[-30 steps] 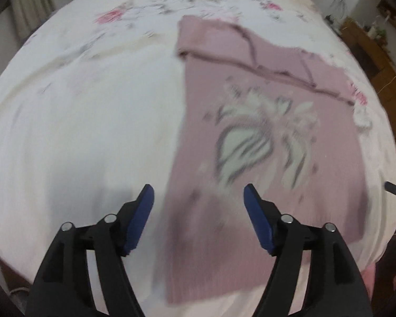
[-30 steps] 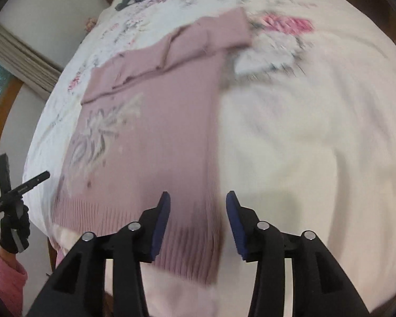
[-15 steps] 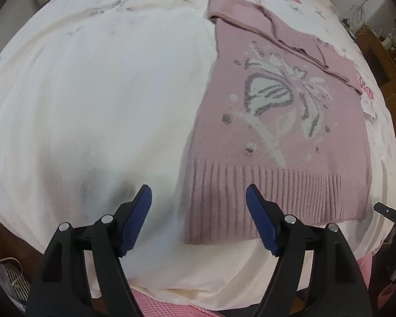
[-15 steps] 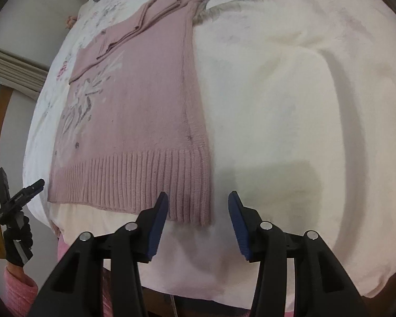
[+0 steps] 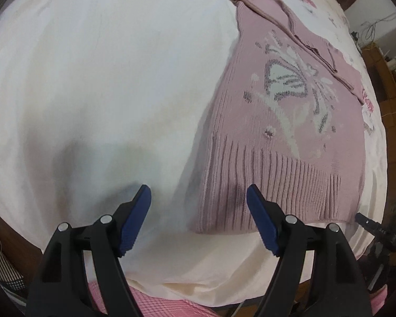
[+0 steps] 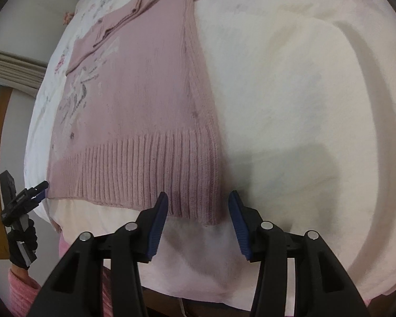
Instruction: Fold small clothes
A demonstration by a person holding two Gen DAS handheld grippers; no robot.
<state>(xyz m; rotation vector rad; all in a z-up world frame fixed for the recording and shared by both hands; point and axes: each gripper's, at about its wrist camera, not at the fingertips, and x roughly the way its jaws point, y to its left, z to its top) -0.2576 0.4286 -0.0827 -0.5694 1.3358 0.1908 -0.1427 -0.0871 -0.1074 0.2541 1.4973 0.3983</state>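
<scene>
A pink sweater (image 5: 285,132) is laid flat on the bed (image 5: 105,79), its ribbed hem (image 6: 145,169) close to the bed's near edge and its sleeves folded across the chest. The left gripper (image 5: 199,203) is held with its fingers spread wide over the hem's left corner, nothing between them. The right gripper (image 6: 198,208) is held with a narrower but still empty gap, the hem's right corner lying just ahead of its tips.

Several faults can be foreseen. If the fingers are closed too shallowly, only the top layer of the knit may be pinched, so that front and back are parted when the hem is lifted. If they are pressed too deep, the bedsheet may be caught with the wool and dragged up. The left gripper is seen half over bare sheet, so its outer finger may miss the corner altogether. Should one corner be raised before the other, a skewed fold would result, and the loosely laid sleeves could be slid out of place.

Compared with a second ago, both grippers are brought lower and nearer to the hem, which then lay further up each view. The blur seen then is gone. The finger openings appear unchanged, and the sweater itself is not seen to be disturbed.
</scene>
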